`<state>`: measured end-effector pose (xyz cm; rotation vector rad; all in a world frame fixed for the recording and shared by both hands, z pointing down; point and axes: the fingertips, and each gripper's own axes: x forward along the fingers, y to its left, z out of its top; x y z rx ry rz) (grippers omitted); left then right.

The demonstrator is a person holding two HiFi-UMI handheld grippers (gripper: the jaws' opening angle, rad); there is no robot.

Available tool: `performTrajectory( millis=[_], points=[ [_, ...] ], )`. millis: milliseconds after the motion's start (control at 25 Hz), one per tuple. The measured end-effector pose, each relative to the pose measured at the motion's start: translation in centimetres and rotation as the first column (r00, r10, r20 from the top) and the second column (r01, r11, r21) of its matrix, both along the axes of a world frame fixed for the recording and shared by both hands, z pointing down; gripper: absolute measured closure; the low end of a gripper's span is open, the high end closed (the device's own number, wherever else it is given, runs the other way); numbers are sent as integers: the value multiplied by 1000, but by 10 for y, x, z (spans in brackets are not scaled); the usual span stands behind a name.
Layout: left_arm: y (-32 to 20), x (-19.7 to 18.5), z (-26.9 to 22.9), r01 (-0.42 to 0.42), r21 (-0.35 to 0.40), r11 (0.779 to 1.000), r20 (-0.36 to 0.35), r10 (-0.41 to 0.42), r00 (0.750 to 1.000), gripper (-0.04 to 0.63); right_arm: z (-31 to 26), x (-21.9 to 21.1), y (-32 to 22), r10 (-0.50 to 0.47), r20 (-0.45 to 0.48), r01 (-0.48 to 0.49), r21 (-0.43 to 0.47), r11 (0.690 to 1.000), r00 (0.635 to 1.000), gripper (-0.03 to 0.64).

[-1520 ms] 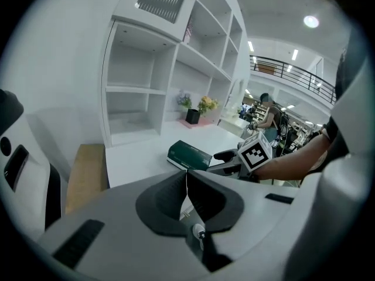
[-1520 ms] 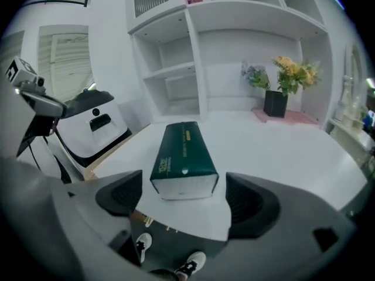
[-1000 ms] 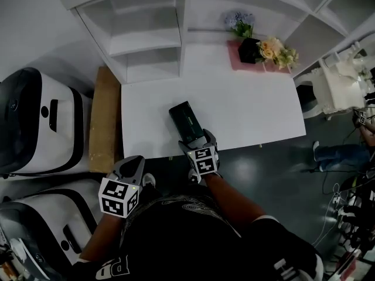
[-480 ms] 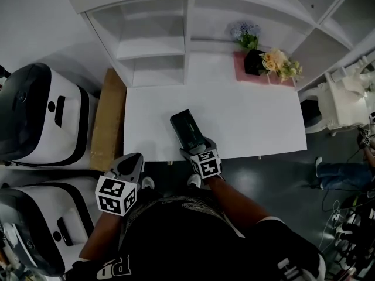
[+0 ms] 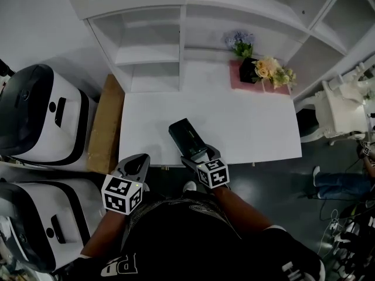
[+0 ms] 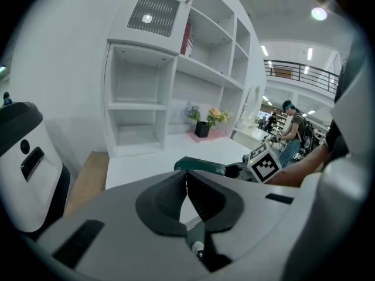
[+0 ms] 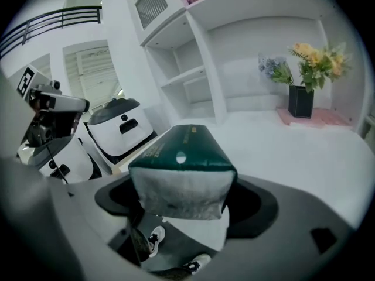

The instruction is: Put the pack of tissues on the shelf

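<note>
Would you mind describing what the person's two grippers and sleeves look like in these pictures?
The left gripper and right gripper match: light grey moulded shells, black ribbed jaw pads, each carrying a white cube printed with black square markers. No cables show. The person wears a black top with white lettering on the sleeves.

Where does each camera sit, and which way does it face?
Head view: on the person's head, steeply down at the table, the pack of tissues, both grippers and forearms.
Left gripper view: on the left gripper, along its shut jaws toward the shelf; right arm shows.
Right gripper view: on the right gripper, along jaws clamped on the pack, toward the shelf.
All three show the pack and flowers.
</note>
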<state>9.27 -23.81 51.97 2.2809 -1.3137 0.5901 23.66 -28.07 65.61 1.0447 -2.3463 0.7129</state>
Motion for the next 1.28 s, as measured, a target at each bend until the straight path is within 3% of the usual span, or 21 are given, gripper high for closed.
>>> performTrajectory(
  millis=[520,760,960,1280],
  points=[
    [0,26,-6,20,35,999,-41,-19,999,578,-78,32,6,-14,125,3,95,995,992,175],
    [-15,8,-24,14,66,998,-80,-9,997,580,-118,17,-5,-9,160,-17,159,987,987,175],
    [-35,-8,-39,-26,96,995,-87,34,996,580,-143,-8,-15,24,243,-61,148,987,970,175],
    [-63,-50,-48,-60,123,991,-101,73,992,580,-164,-45,-37,63,239,-108,180,978,969,175]
  ],
)
